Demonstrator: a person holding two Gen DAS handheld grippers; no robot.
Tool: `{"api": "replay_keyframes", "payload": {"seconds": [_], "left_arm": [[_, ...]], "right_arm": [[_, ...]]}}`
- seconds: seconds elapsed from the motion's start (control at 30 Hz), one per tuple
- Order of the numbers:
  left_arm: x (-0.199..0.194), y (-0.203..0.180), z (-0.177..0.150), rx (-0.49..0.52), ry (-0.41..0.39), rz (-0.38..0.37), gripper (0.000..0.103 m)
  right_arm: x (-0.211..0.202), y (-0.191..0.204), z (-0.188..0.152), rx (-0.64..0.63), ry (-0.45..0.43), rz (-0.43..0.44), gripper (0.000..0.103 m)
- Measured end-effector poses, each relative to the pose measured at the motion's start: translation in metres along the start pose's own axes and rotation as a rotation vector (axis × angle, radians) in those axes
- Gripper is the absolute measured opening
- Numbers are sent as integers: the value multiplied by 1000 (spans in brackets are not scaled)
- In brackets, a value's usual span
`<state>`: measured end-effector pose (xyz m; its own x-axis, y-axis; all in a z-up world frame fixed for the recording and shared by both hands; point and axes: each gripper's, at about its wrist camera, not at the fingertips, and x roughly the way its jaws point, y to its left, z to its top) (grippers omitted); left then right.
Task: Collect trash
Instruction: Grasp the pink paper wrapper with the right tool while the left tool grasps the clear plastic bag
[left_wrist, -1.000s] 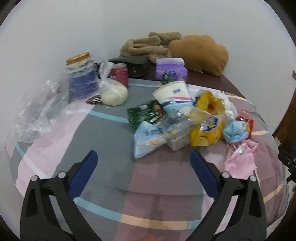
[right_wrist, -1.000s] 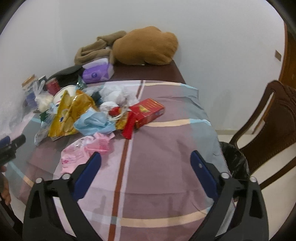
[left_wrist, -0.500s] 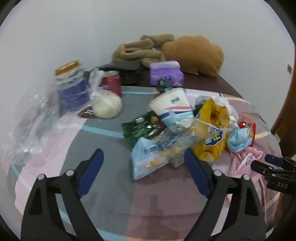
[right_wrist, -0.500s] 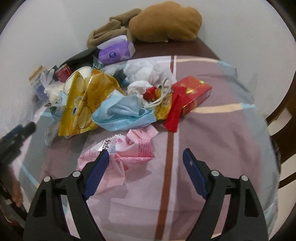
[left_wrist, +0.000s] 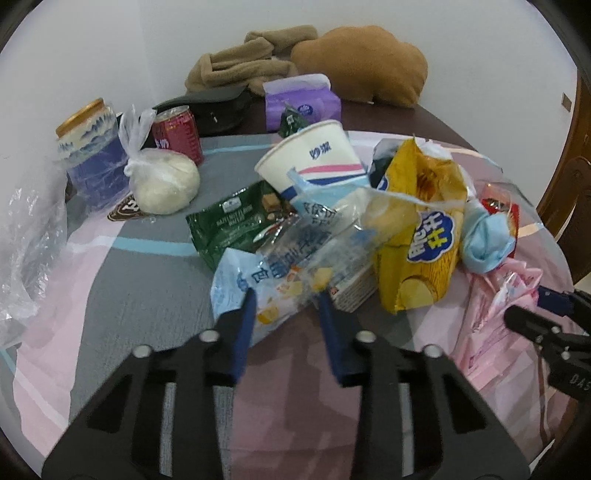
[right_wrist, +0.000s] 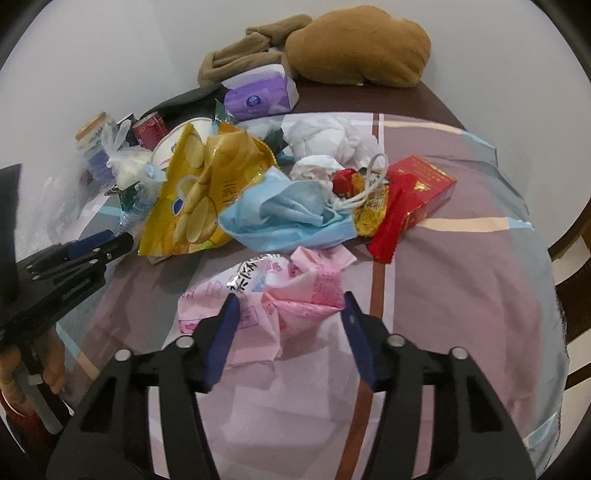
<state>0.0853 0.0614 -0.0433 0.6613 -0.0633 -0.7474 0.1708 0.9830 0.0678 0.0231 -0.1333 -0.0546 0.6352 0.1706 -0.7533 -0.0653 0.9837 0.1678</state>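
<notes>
A: With both jaws having just been closing, we have the left gripper (left_wrist: 284, 301) narrowed around the near edge of the clear blue-and-white printed plastic snack bag (left_wrist: 280, 266). The bag sits between the pads; we can't tell whether they press on it yet.

B: Right side?

A: The right gripper (right_wrist: 290, 302) stands about half open, its fingers straddling the crumpled pink plastic wrapper (right_wrist: 266, 295). The pads are apart from it, nothing held.

B: Where's the rest of the trash?

A: Heaped mid-worktop (right_wrist: 461, 295) on the striped pink-grey cloth: a yellow foil chip bag (right_wrist: 199, 192) touching a crumpled light-blue face mask (right_wrist: 284, 214), a white paper cup (left_wrist: 314, 158) tipped on its side, and a dark green foil packet (left_wrist: 236, 221) beside it. A flat red cardboard box (right_wrist: 424, 188) lies on the right edge of the heap.

B: Anything else?

A: A purple tissue pack (left_wrist: 301, 101) and a brown plush cushion (left_wrist: 362, 70) sit at the far end.
</notes>
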Motion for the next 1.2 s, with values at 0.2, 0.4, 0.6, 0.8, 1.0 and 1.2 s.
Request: {"api": "replay_keyframes", "payload": {"seconds": [0.2,0.4,0.6,0.8,1.0,1.2], "left_arm": [[-9,7,-2,-17,-33,-22,10],[-35,21,-4,-69,-94,-57,4],[-56,35,-7,-102,-133,-123,4],[-53,48,-13,-123,-99,-150,4],[-33,57,-20,-160,-34,-108,40],[-28,49,-20,-145,-34,-84,72]], "right_arm": [[-15,-1,-2,-11,-43,-11,42],[-23,-4,-3,-8,-64,-11,38],[-37,-10,-4,5,-106,-14,38],[-44,-15,-6,17,-117,-22,38],[-36,-13,-8,16,-89,-27,38],[-29,-16,-10,30,-68,-41,41]]}}
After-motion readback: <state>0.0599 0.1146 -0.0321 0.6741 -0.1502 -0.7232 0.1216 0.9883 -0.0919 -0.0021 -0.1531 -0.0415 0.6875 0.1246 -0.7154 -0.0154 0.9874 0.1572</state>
